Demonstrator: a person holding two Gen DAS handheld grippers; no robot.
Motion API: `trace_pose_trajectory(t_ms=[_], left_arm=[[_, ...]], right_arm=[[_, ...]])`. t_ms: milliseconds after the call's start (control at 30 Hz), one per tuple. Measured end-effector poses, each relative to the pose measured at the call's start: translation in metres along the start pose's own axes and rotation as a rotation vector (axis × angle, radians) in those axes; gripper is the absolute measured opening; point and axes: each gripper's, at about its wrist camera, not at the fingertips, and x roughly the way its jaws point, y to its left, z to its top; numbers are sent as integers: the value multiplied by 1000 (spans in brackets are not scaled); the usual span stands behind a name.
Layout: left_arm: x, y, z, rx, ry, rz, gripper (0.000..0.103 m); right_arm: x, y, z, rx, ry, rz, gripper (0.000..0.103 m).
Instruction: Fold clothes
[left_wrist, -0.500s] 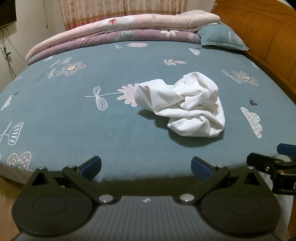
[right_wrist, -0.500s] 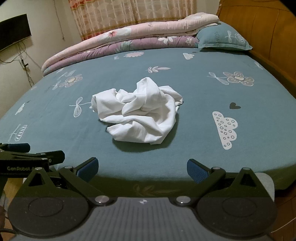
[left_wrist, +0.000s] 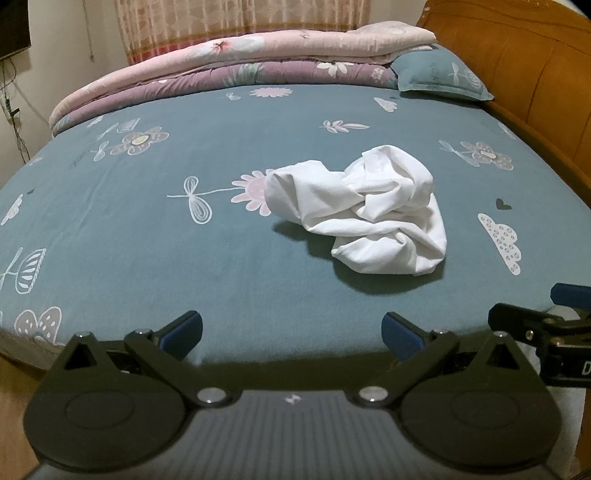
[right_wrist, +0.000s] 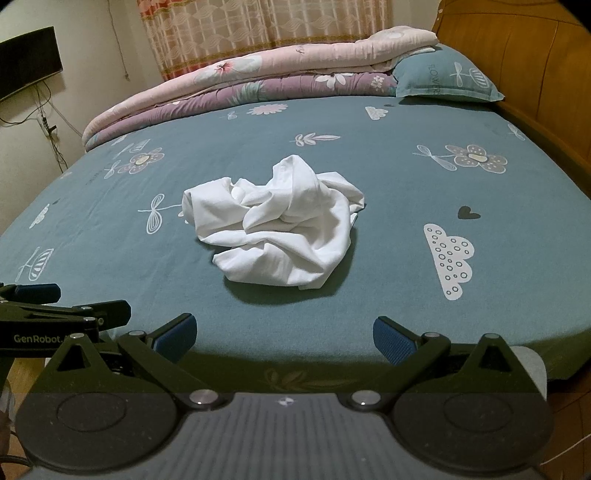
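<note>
Across the whole view lies the bed (left_wrist: 155, 254), covered by a teal sheet printed with flowers and clouds. Folded pink and purple quilts (left_wrist: 236, 62) are stacked along its far edge, a teal pillow (left_wrist: 439, 75) beside them near the wooden headboard (left_wrist: 532, 77). White garment (left_wrist: 364, 212) sits crumpled in a heap near the bed's middle, touching neither tool. Left gripper (left_wrist: 291, 330) and right gripper (right_wrist: 283, 334) hover at the near edge, fingers spread wide, holding nothing.
</note>
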Motion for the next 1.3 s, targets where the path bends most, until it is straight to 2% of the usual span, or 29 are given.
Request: trace_pose_trajectory(t_ms=[667, 1300], left_arm=[[-4, -3, -1, 12, -16, 5, 102], [-2, 2, 1, -23, -14, -5, 102]], right_arm=[[-1, 0, -1, 6, -8, 0, 103], [-2, 2, -2, 9, -10, 0, 103]])
